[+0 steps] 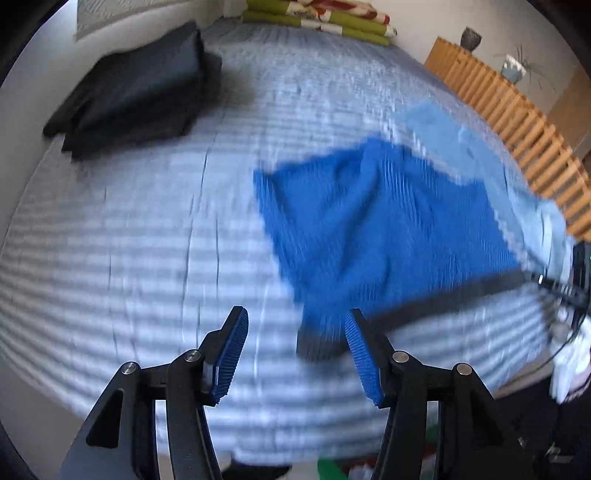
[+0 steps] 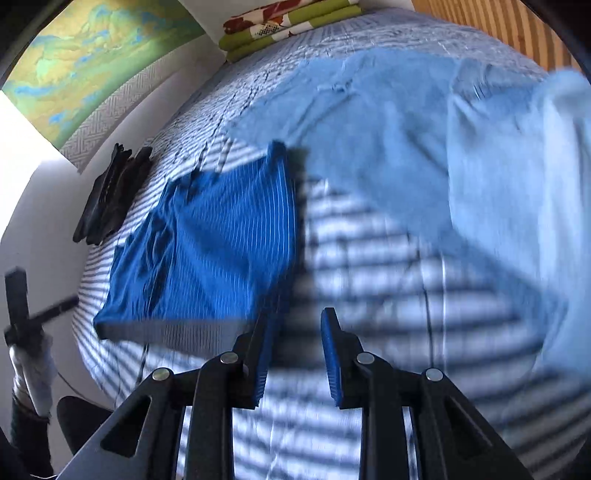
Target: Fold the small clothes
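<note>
Left gripper (image 1: 295, 325): blue ribbed pads spread wide, nothing between them, above the striped bedcover.
Right gripper (image 2: 297, 325): pads apart, empty, over bare bedcover.
Bright blue pinstriped shorts with a grey waistband (image 1: 369, 221): flat but rumpled on the bed, ahead and right of the left gripper; its right pad overlaps the waistband corner in view, contact unclear. Ahead and left of the right gripper (image 2: 207, 251).
Pale blue garment (image 2: 424, 147): spread ahead and right of the right gripper, beside the shorts.
Blue-and-white striped bedcover (image 1: 129, 258): under everything.
Folded dark clothes (image 1: 133, 92): far ahead-left of the left gripper, well apart from the shorts.
Folded green floral blanket (image 1: 321, 18): at the far bed edge.
Sharpness: both views motion-blurred.
</note>
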A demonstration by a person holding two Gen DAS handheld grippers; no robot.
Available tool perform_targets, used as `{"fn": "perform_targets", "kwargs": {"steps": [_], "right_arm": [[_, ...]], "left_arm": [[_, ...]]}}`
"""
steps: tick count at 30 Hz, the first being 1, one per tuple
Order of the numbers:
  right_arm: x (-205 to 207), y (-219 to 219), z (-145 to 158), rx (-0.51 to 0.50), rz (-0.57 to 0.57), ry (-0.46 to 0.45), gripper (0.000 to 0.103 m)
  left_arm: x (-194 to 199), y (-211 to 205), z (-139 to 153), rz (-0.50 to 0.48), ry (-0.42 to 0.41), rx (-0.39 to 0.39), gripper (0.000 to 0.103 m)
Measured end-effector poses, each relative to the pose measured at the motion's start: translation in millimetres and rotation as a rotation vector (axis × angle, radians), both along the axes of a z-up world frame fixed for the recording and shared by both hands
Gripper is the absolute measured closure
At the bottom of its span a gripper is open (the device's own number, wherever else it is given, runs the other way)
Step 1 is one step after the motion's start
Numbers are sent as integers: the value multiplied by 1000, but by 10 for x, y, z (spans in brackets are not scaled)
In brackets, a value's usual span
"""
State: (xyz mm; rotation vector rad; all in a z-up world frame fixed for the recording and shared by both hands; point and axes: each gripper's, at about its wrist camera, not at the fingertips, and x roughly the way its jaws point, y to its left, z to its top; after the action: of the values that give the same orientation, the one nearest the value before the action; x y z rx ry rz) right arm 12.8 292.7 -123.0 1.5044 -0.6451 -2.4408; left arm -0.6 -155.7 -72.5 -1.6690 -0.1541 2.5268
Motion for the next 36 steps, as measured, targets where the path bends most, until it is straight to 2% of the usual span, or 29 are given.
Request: {"fn": "perform_targets", "kwargs": {"steps": [3, 7, 9, 10, 11, 12, 14, 17, 18, 19, 21, 24, 28, 30, 32, 34, 36], "right_arm": [[182, -64, 0, -20, 18, 8, 79], [260, -225, 26, 80, 52, 28, 79], [231, -301, 13, 106, 64, 36, 79], [212, -334, -2, 111, 70, 34, 79], [198, -355, -18, 116, 74, 33, 79], [170, -391, -27, 125, 76, 34, 79], [133, -431, -25, 136, 73, 42, 79], [54, -432, 13, 152, 52, 59, 80], [35, -429, 16, 159, 49, 58, 81], [15, -437, 16, 173, 47, 53, 89], [14, -464, 57, 201, 62, 50, 96], [103, -489, 267, 211, 87, 98, 100], [261, -492, 580, 168, 99, 171, 101], [302, -551, 648, 194, 117, 180, 101], [361, -597, 597, 237, 141, 151, 101], [419, -642, 389, 251, 172, 78, 101], [490, -689, 170, 275, 211, 13, 101]], "left_arm": [[209, 112, -168, -52, 10, -97, 45], [244, 379, -466, -147, 35, -303, 45], [178, 447, -542, -158, 56, -351, 45], [128, 474, -558, -153, 64, -338, 48], [76, 480, -546, -144, 67, -316, 59], [39, 475, -525, -130, 68, -287, 74], [-44, 467, -443, -94, 76, -228, 89], [-126, 438, -335, -72, 77, -179, 100], [-159, 410, -315, -64, 68, -169, 101], [-174, 377, -280, -56, 55, -151, 101], [-178, 302, -211, -38, 22, -103, 101], [-117, 196, -103, -25, -19, -49, 101], [-26, 36, 13, 5, -88, 35, 101], [18, 8, 59, -12, -97, 16, 101], [87, 21, 41, -42, -116, -12, 101], [181, 58, -92, -72, -164, -39, 101], [254, 98, -317, -108, -234, -71, 93]]}}
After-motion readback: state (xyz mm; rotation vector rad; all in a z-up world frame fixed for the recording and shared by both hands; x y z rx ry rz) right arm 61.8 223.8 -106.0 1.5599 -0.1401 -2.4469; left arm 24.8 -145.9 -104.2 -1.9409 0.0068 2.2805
